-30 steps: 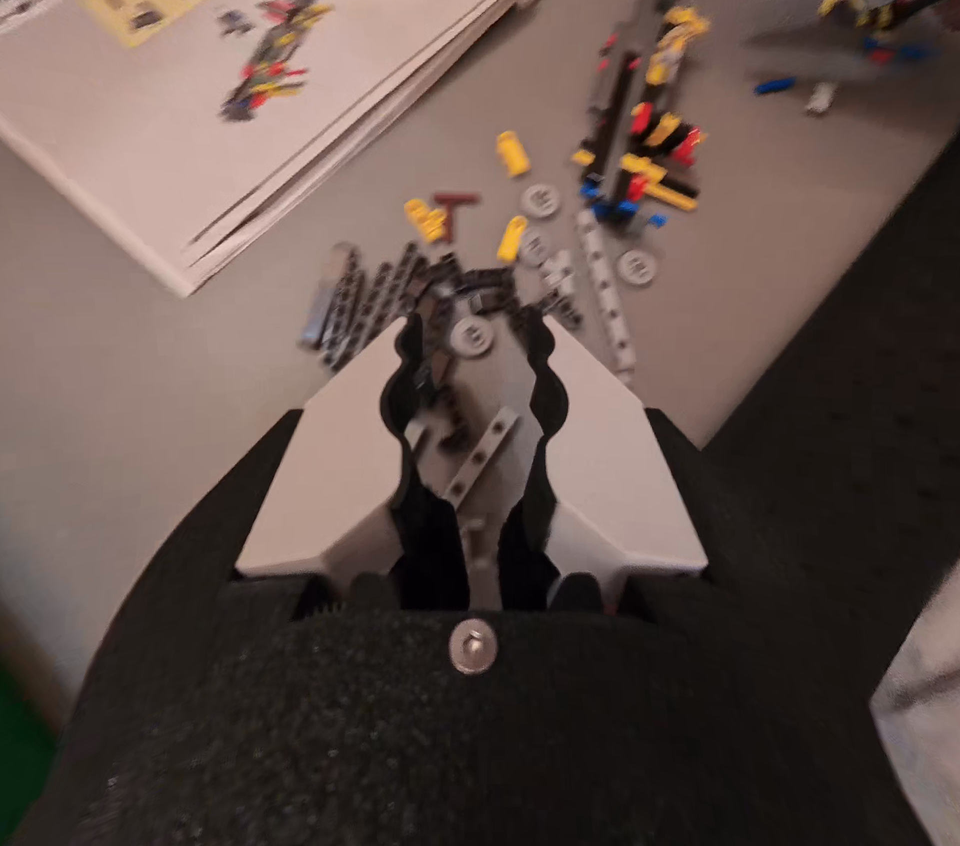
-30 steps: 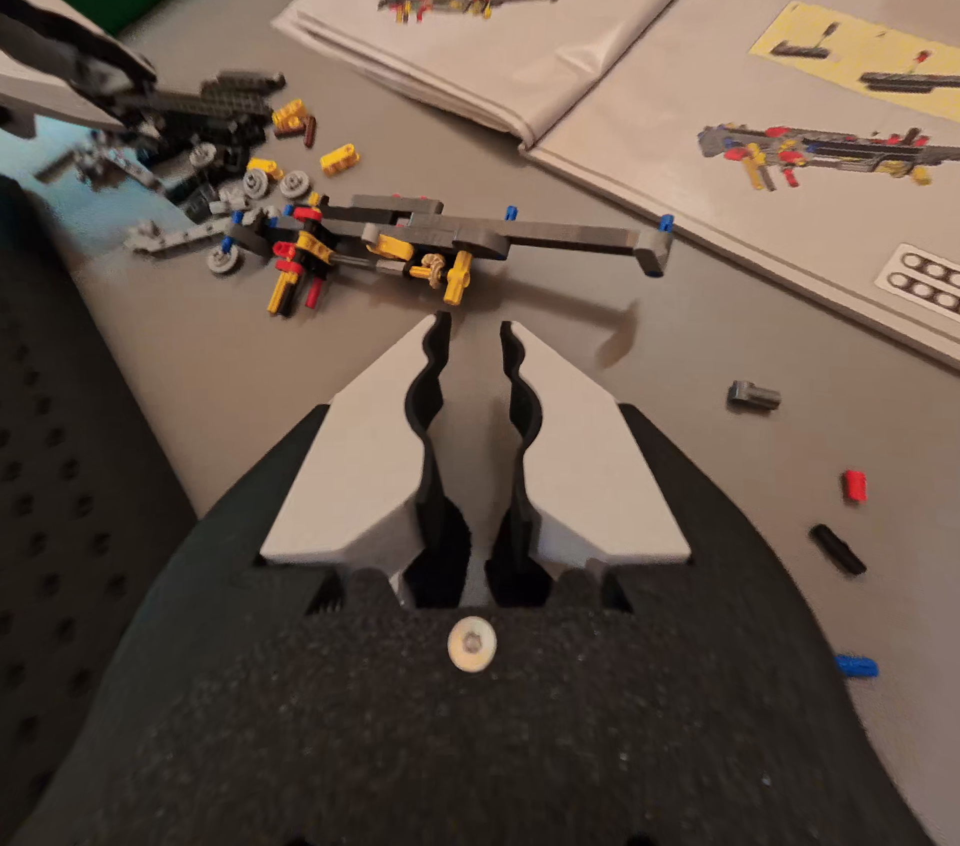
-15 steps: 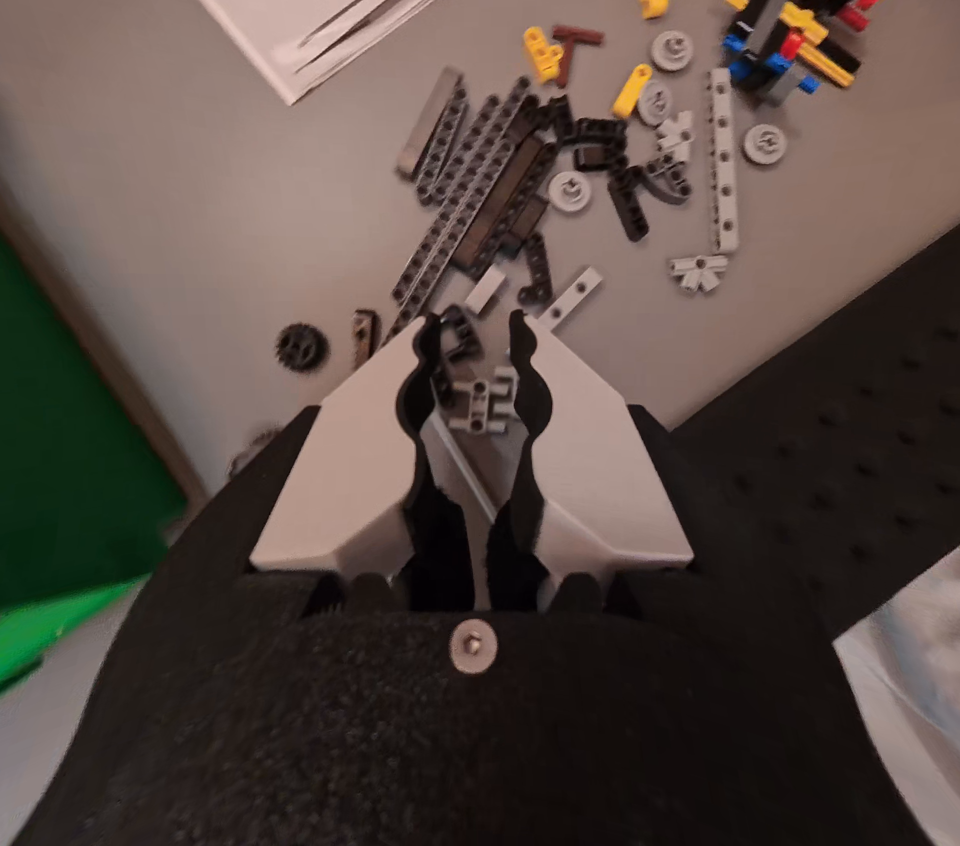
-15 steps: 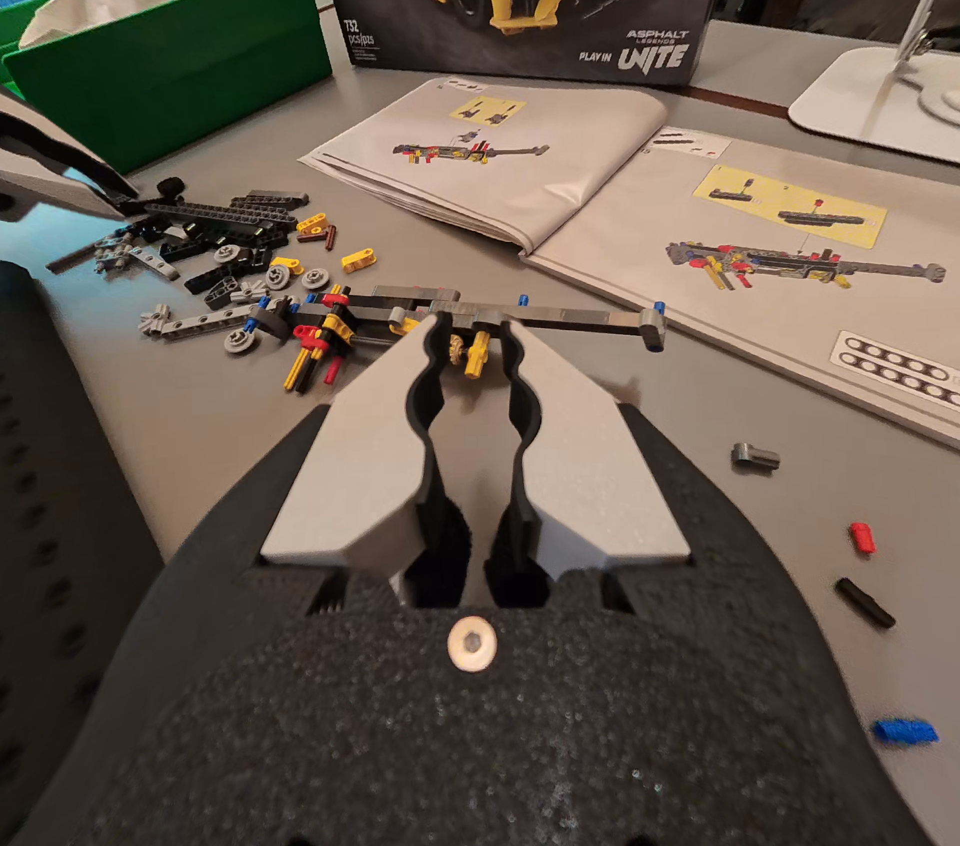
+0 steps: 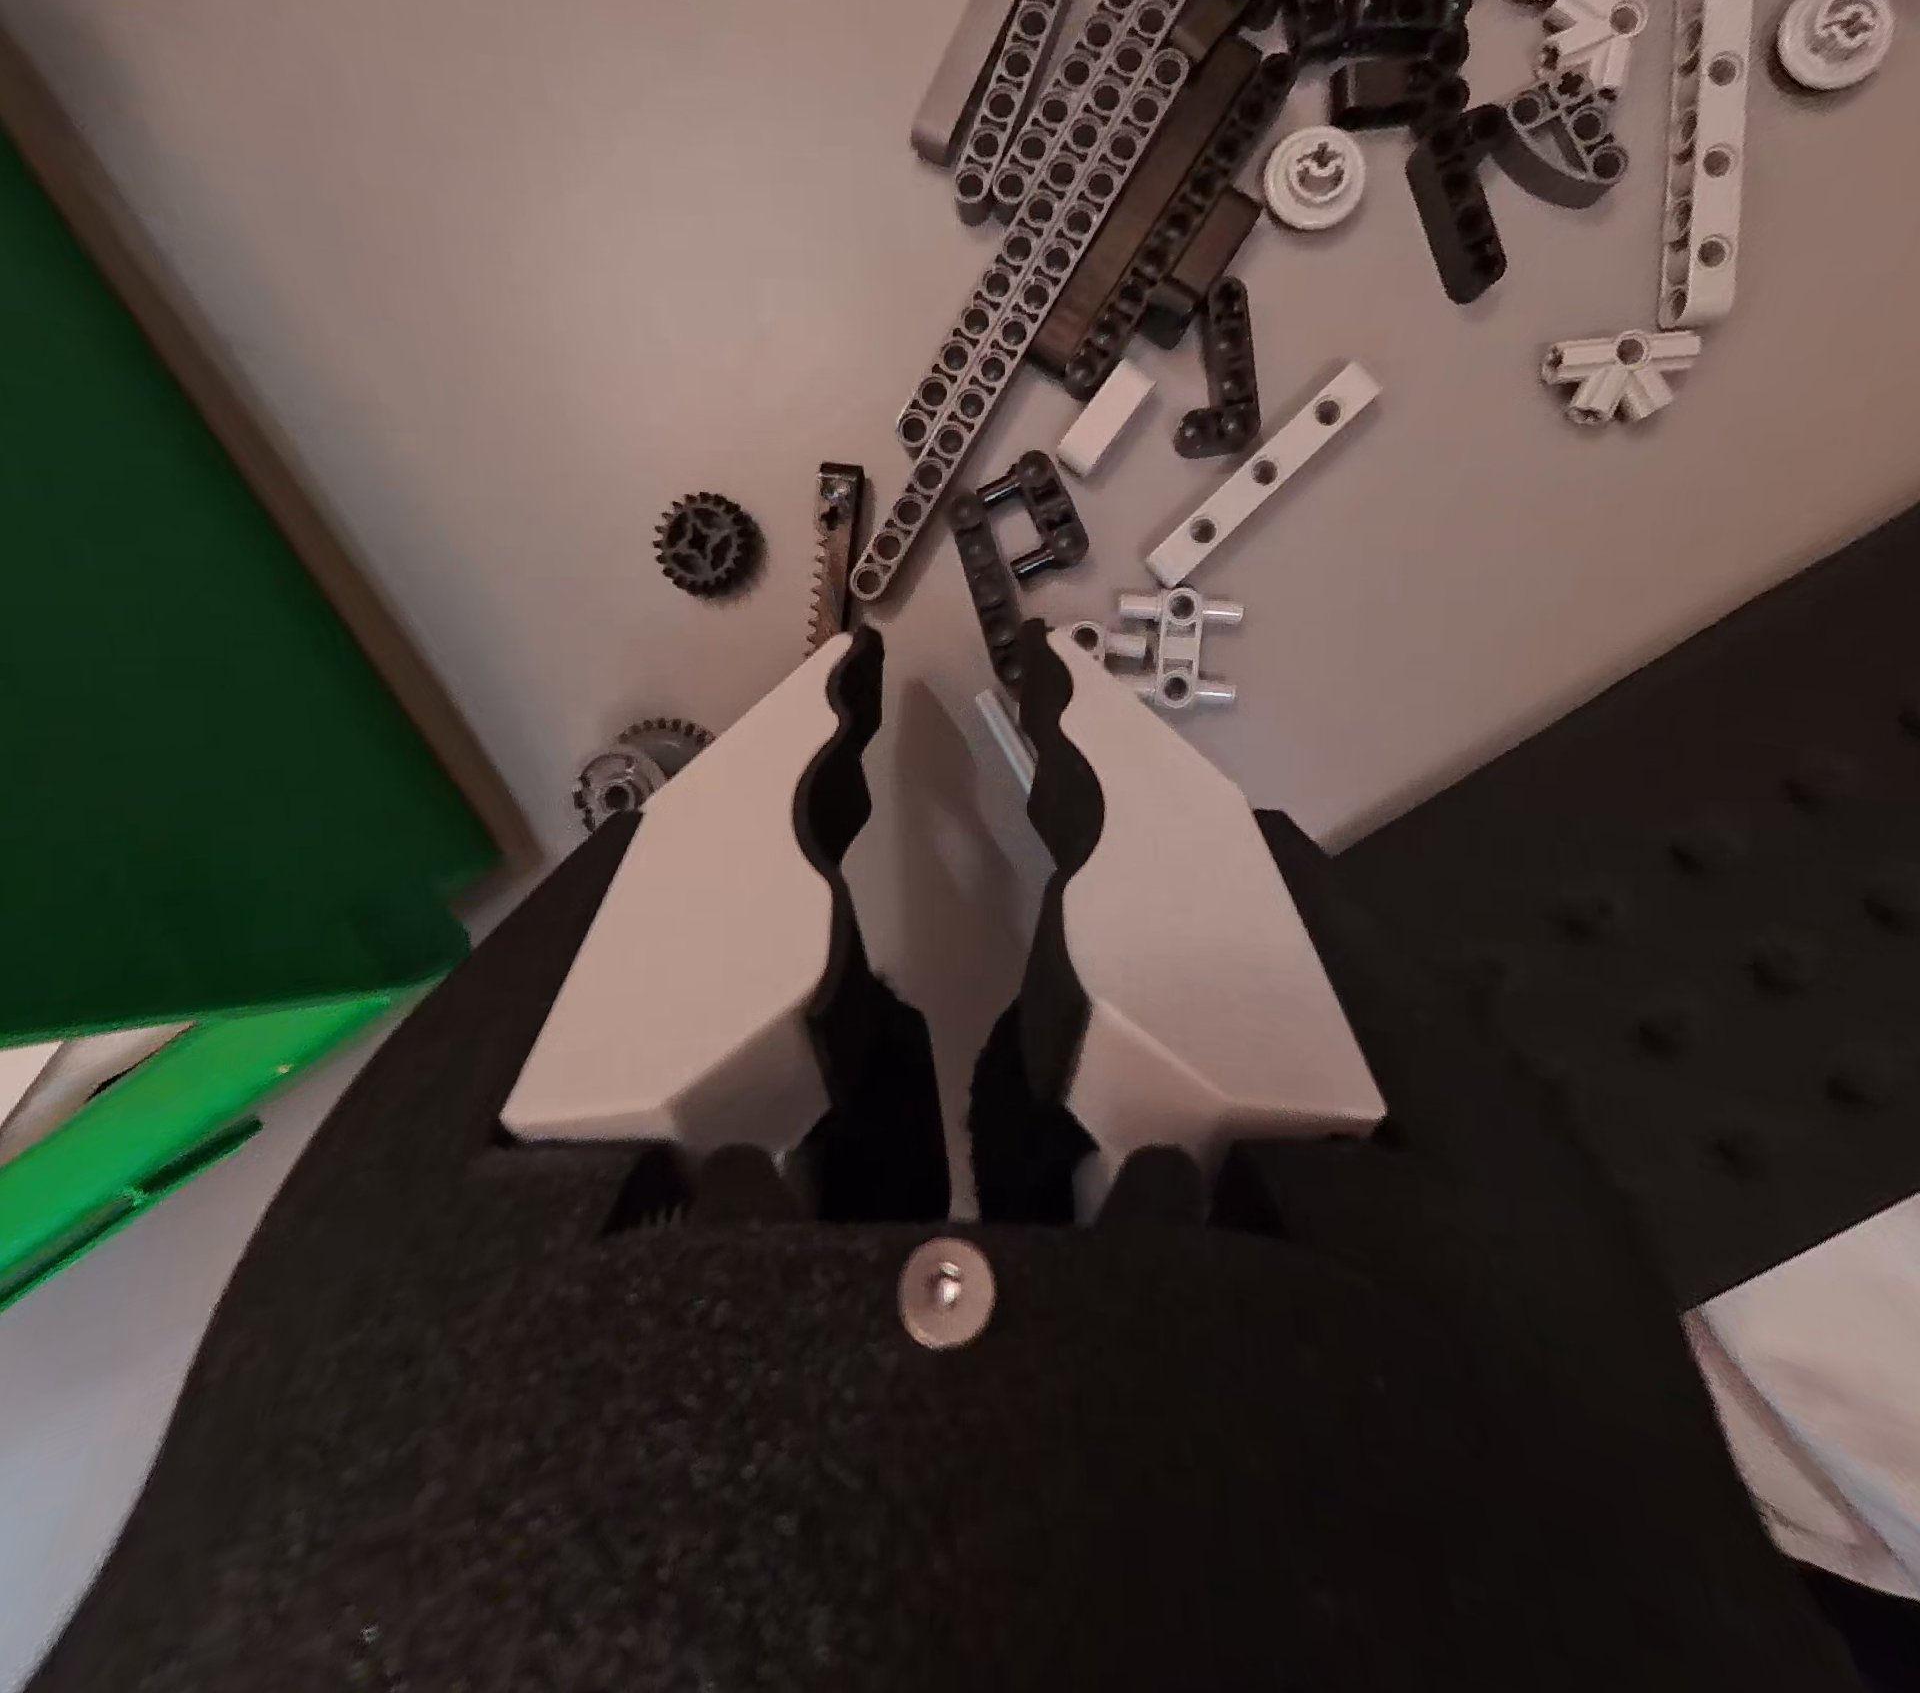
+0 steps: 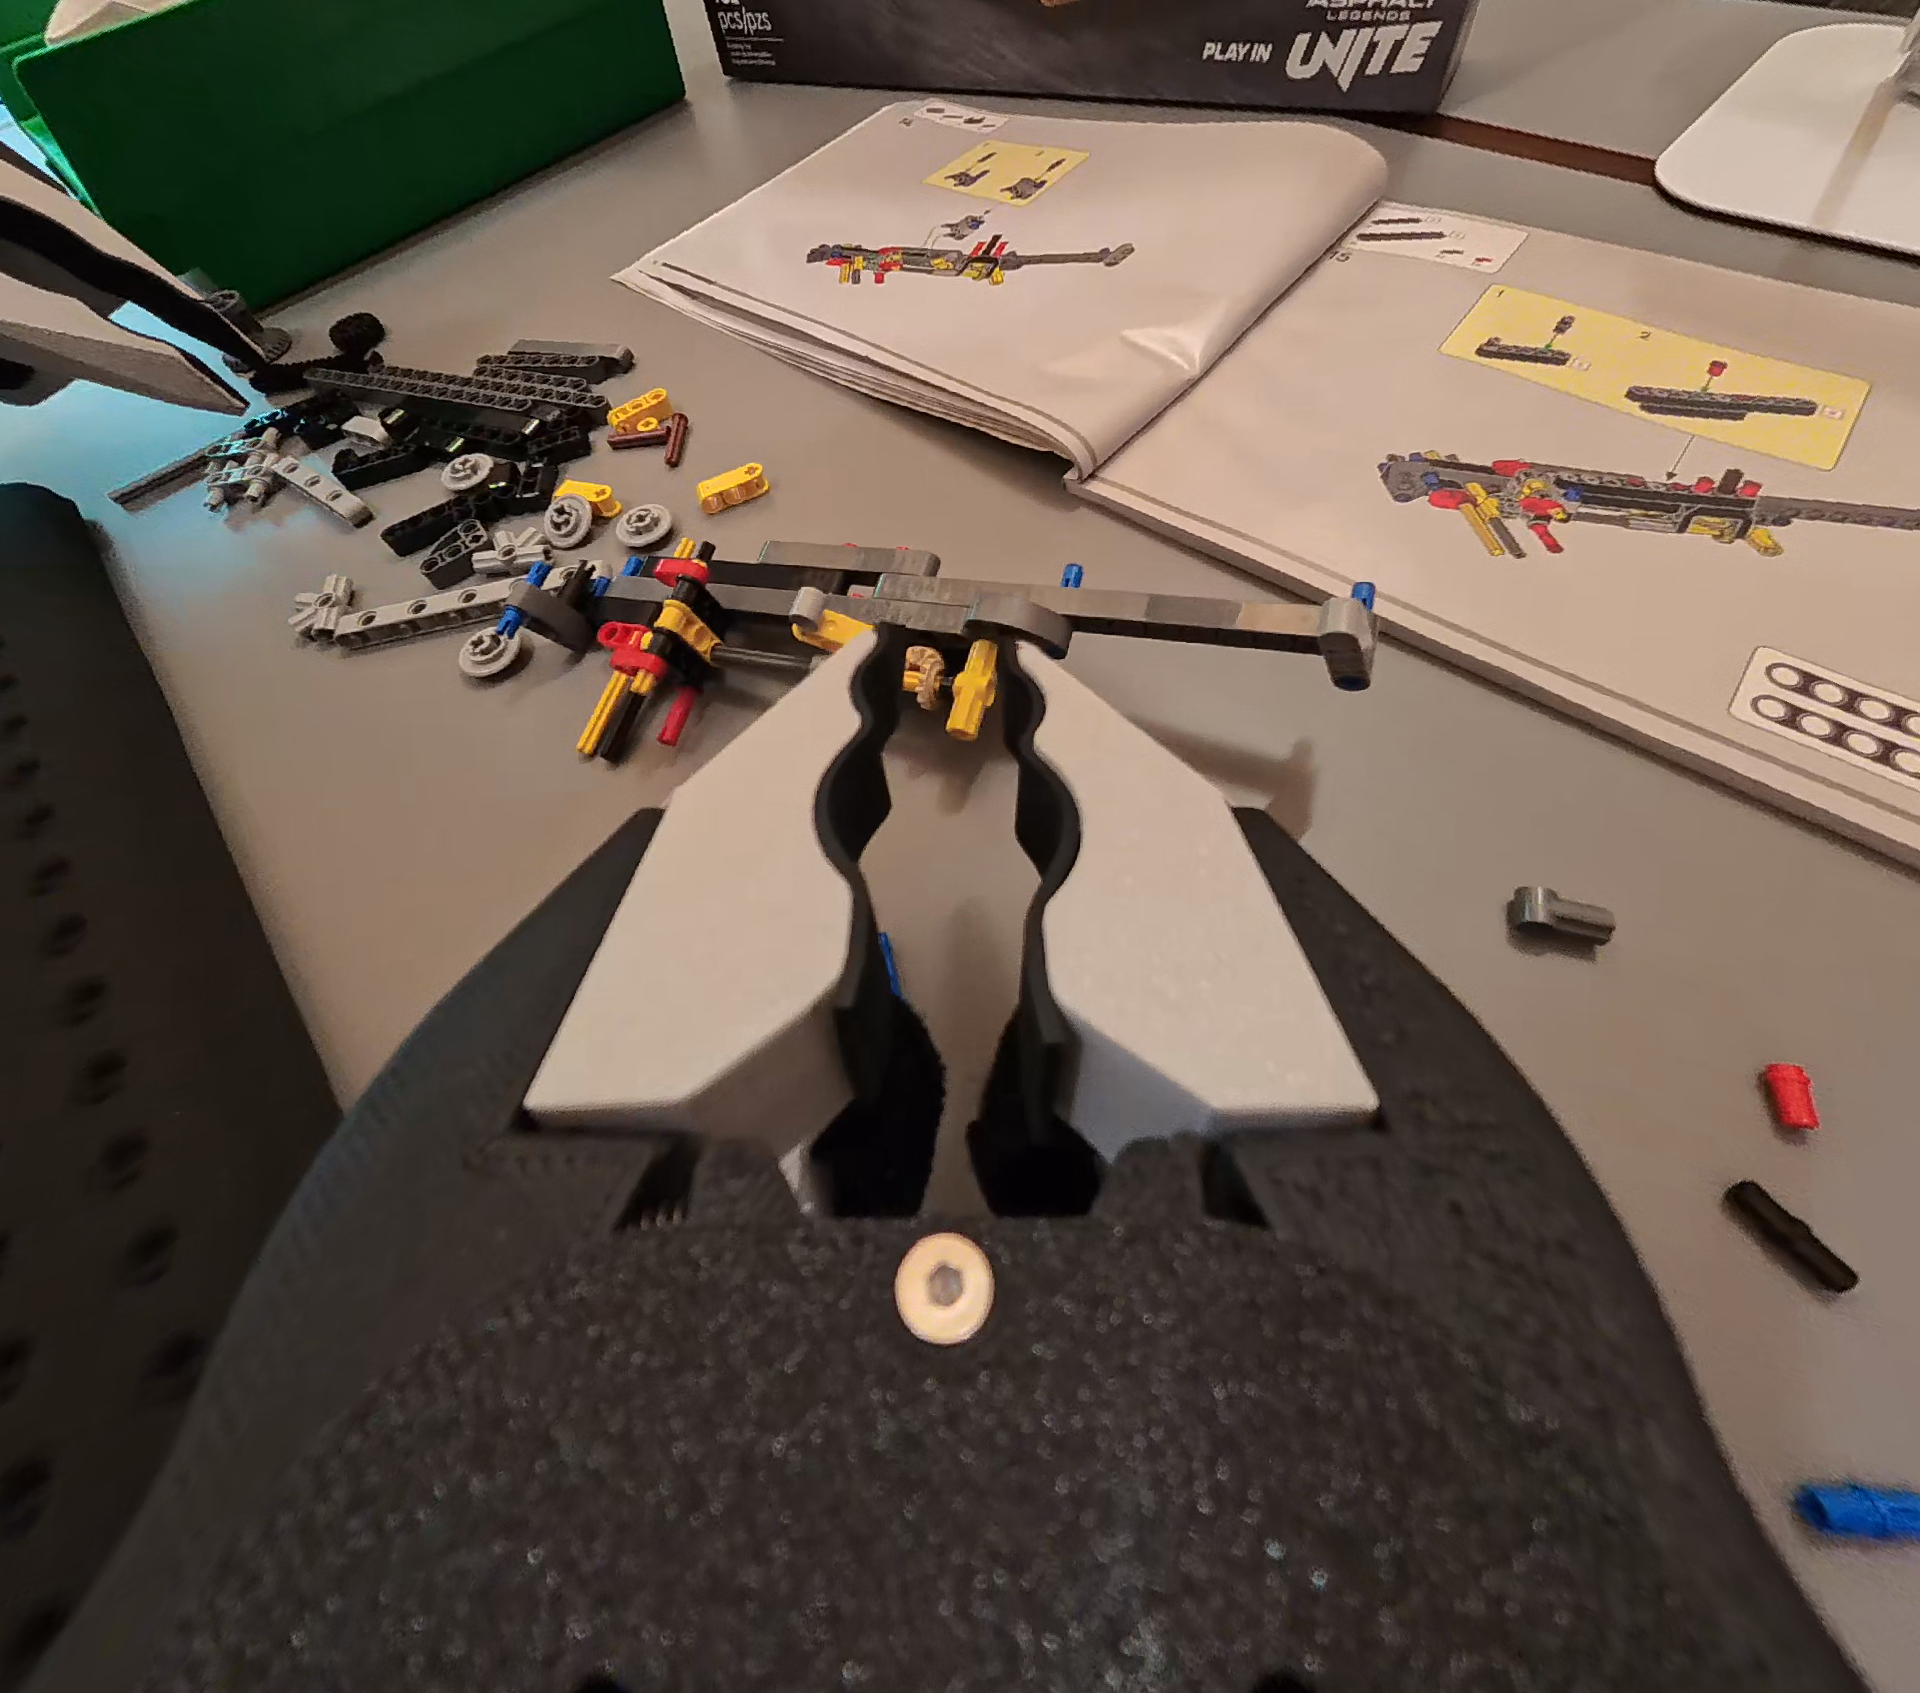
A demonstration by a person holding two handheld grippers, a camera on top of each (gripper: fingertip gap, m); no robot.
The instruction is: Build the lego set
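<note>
Green bin (image 6: 343,74) at the bench's far-left corner. Left gripper (image 5: 951,656) released, empty, poised over the near end of the loose-parts pile (image 5: 1143,189) (black gear (image 5: 710,545) just left of its tips). Half-built frame (image 6: 987,604) lying mid-bench, crosswise. Right gripper (image 6: 943,667) also released, tips just short of the frame's yellow pin (image 6: 971,687), not touching. Open manual (image 6: 1195,355) toward the far-right edge; stray pins (image 6: 1789,1095) along the right edge.
</note>
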